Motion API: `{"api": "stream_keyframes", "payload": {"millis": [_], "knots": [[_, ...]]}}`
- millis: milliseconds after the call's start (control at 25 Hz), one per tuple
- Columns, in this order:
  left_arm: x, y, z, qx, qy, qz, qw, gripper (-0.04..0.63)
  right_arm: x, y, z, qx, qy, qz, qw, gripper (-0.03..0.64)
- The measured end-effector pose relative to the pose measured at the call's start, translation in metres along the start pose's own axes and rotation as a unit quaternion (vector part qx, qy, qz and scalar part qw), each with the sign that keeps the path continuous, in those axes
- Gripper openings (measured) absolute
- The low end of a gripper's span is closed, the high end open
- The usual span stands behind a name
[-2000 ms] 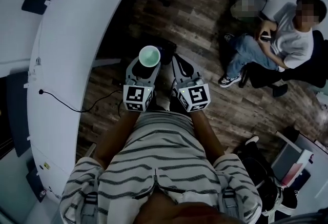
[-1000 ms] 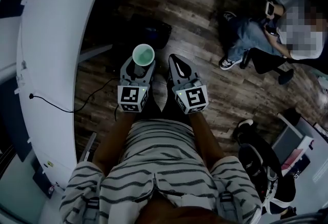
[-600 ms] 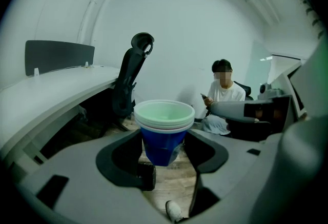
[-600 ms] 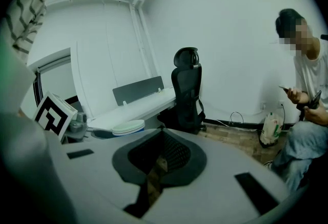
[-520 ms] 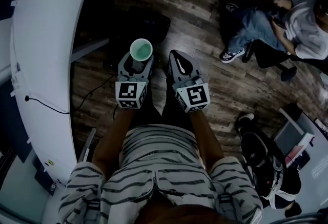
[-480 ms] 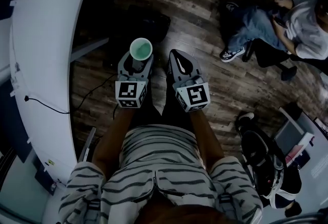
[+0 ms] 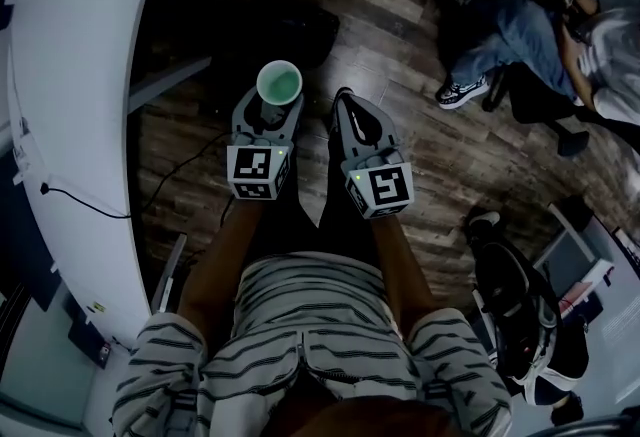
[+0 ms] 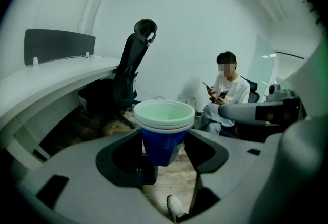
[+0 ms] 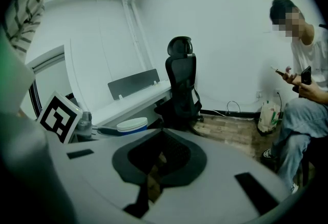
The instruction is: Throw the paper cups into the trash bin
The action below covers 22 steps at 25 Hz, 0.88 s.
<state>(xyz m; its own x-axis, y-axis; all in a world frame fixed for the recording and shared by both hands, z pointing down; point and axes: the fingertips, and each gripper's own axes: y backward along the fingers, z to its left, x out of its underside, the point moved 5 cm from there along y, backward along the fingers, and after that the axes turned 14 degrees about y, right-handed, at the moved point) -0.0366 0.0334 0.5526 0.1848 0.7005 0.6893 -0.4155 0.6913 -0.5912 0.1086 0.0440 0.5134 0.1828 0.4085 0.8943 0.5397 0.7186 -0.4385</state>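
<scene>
A stack of blue paper cups with white rims and a pale green inside stands upright between the jaws of my left gripper, which is shut on it. In the left gripper view the cups sit mid-frame, pinched low on the blue wall by the left gripper. My right gripper is held beside it, a little to the right, jaws together and empty. In the right gripper view the right gripper shows its pads meeting, and the cups' rim shows at left. I cannot make out a trash bin.
A white curved desk runs along the left, with a black cable trailing off it. A black office chair stands by the desk. A seated person is at upper right. A dark bag lies on the wooden floor at right.
Both grippers have stayed side by side while the floor and desk slid past beneath them. The seated person has drifted toward the upper right corner. The cups remain held.
</scene>
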Motion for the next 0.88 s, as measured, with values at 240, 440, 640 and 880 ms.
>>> {"api": "stream_keyframes", "payload": {"millis": [240,440,640,880], "knots": [[0.012,-0.016,0.018,-0.005,0.004,0.013,0.9999,0.279,0.014,-0.006,0.003,0.003,-0.009,0.006,1.0,0.008],[0.024,-0.032,0.031,-0.007,0.002,0.019,0.9998,0.279,0.024,-0.009,0.002,0.007,-0.01,0.006,1.0,0.008],[0.039,-0.051,0.04,-0.011,0.005,0.033,0.9994,0.279,0.033,-0.012,0.001,0.01,-0.012,0.008,1.0,0.009],[0.057,-0.075,0.055,-0.019,0.011,0.054,0.9983,0.279,0.047,-0.017,0.001,0.004,-0.018,0.02,1.0,0.009]]}}
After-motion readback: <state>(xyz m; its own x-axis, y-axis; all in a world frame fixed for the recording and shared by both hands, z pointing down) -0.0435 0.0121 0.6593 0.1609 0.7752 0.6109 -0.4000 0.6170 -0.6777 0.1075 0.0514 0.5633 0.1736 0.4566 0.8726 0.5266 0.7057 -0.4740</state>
